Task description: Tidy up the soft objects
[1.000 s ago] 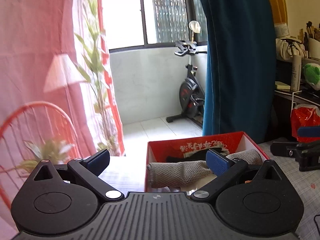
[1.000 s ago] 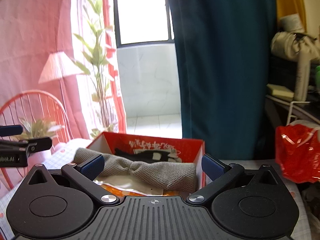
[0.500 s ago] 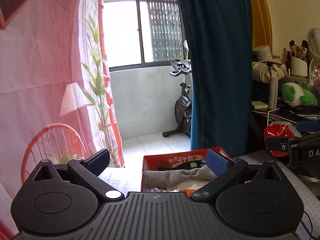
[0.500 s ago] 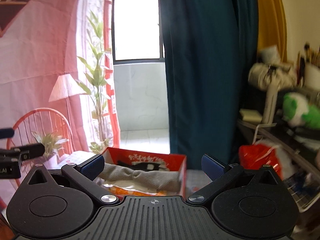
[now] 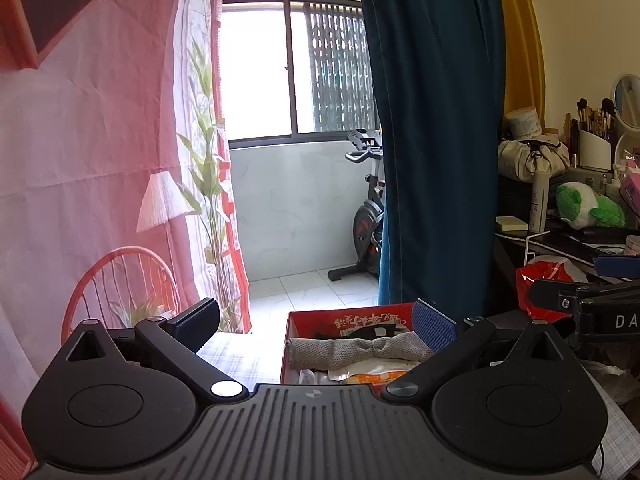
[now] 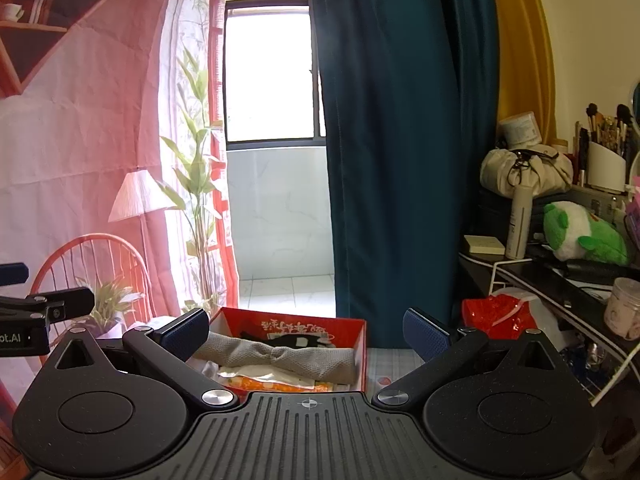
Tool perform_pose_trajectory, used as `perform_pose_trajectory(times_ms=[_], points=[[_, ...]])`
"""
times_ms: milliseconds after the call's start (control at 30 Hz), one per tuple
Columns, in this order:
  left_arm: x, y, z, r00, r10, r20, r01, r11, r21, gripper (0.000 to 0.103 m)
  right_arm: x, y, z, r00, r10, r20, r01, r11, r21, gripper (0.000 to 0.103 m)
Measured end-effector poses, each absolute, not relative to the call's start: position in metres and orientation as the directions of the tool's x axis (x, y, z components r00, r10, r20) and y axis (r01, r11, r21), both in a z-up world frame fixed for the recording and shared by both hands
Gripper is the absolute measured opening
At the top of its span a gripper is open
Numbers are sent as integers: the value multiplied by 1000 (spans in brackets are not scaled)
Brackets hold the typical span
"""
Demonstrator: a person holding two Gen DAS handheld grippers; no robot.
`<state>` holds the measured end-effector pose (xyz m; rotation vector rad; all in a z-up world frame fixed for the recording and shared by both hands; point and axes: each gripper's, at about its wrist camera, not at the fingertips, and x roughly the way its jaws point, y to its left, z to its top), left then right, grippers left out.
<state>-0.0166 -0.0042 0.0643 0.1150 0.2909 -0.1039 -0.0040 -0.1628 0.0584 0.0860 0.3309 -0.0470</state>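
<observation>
- Your left gripper [image 5: 316, 326] is spread wide with nothing between its pads; your right gripper [image 6: 306, 330] is the same, released and empty. Both are held above and short of the open red cardboard box [image 6: 362, 346].
- The grey mesh-knit cloth tied in a knot at its middle [image 6: 280, 356] lies across the top of the box, over a black item and some white and orange packets [image 6: 266, 380] whose nature I cannot tell.
- Risk: the cloth sits high, with its right end near the box wall. Nudge it on your way in and it may slide over the rim.
- Risk: a shallow pinch on loose knit takes one layer only, and the cloth sags or drops.
- Risk: the box looks light. A gripper catching its wall could shove it along the checked tablecloth [image 6: 390, 362].
- Risk: your two grippers are near each other, each showing in the other's view. Converging on the box, they may collide.
</observation>
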Motion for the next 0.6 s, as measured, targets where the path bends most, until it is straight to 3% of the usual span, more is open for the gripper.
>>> perform_pose_trajectory(times_ms=[600], points=[[-15,2,56,942,-88,-324,115,991,64,103,-4,-168,54,939,-35,-341,76,991,107,103]])
